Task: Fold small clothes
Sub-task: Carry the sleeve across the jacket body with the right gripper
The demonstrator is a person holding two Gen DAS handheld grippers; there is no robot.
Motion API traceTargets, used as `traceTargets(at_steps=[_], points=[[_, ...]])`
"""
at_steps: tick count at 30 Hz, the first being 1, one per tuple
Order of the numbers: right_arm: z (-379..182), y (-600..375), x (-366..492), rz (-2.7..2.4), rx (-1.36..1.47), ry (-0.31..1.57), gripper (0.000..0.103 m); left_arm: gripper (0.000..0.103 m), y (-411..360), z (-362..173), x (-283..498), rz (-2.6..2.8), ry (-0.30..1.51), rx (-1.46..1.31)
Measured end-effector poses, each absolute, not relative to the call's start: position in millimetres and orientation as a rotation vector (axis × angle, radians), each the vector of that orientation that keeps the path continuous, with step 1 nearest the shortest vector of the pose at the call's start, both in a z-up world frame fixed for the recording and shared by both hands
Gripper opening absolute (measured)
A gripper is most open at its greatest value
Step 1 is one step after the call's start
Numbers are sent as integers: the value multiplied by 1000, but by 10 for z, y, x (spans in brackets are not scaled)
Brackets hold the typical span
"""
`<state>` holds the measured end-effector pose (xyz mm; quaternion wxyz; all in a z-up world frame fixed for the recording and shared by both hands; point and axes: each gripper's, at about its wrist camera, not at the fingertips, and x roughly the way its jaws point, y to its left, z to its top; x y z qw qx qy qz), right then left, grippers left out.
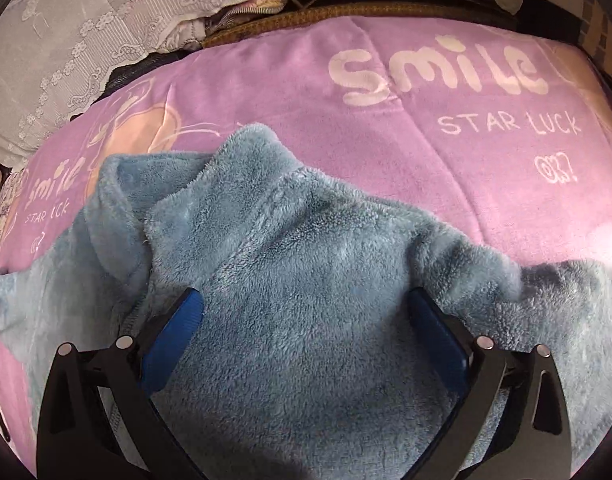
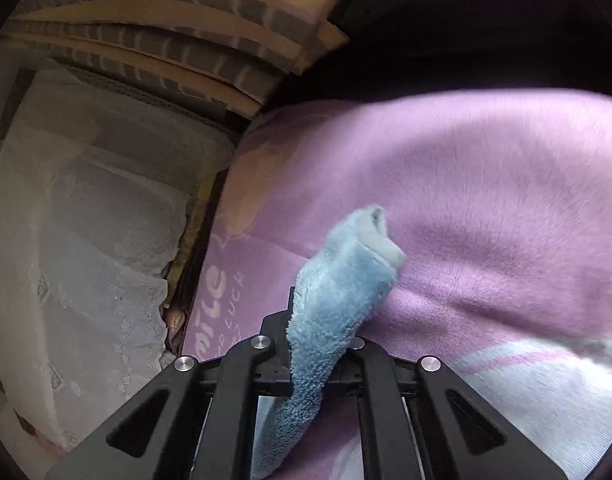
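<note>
Blue fleece top (image 1: 298, 240) lies collar-away on the blanket (image 1: 445, 128), under the left gripper (image 1: 306, 308), fingers wide. Right gripper (image 2: 325, 320) fingers pinch its sleeve (image 2: 345, 264).

Left gripper (image 1: 306, 308): black angular linkage arms with triangular cut-outs, round silver pivot pins at the joints, and blue pads lining the inner faces of both fingers. Right gripper (image 2: 325, 320): the same black linkage with silver pins
</note>
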<state>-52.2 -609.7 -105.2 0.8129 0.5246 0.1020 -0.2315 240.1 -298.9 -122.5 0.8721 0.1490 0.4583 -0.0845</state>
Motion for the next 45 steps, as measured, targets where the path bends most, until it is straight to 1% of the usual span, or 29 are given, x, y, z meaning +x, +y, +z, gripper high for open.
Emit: traceTargets(at_steps=[2,3,4,6,9,11,14,17,21,26,31,34,38,45], points=[[-1278,-6186,-548,-573,1179,309,7,99,-3047,-1188,2344,-176,921,356],[-1422,-6236,-564,-569,1243,327,4,99,-3074,-1177,2315,-178,902,379],[-1411,-6239,-576,-566,1244,319,4,99,-3091,-1181,2292,-174,886,404],[-1330,-6176,-542,-604,1156,353,5,99,-3078,-1176,2300,-178,892,436],[-1317,-6174,-563,-583,1152,321,8,99,-2811,-1011,2327,-214,938,389],[-1223,-6121,-492,-527,1099,309,8,99,-2509,-845,2313,-212,914,367],[-1034,-5889,-280,-447,962,353,8,99,-1973,-689,2299,-157,875,373],[-868,-5603,-69,-377,878,408,8,99,-1374,-685,2348,-66,885,382],[-620,-5153,153,-291,803,449,8,99,-593,-807,2407,57,928,345],[-391,-4551,522,-221,733,508,8,99,277,-954,2386,171,959,188],[-312,-3913,876,-184,649,557,8,99,974,-1136,2454,125,1016,-125],[-316,-3535,1095,-169,598,586,8,99,1091,-1196,2503,101,1031,-176],[-377,-3060,1330,-141,536,624,8,99,1123,-1132,2517,137,1004,-139],[-580,-2314,1679,-75,452,700,8,99,1341,-1073,2515,130,1013,-235]])
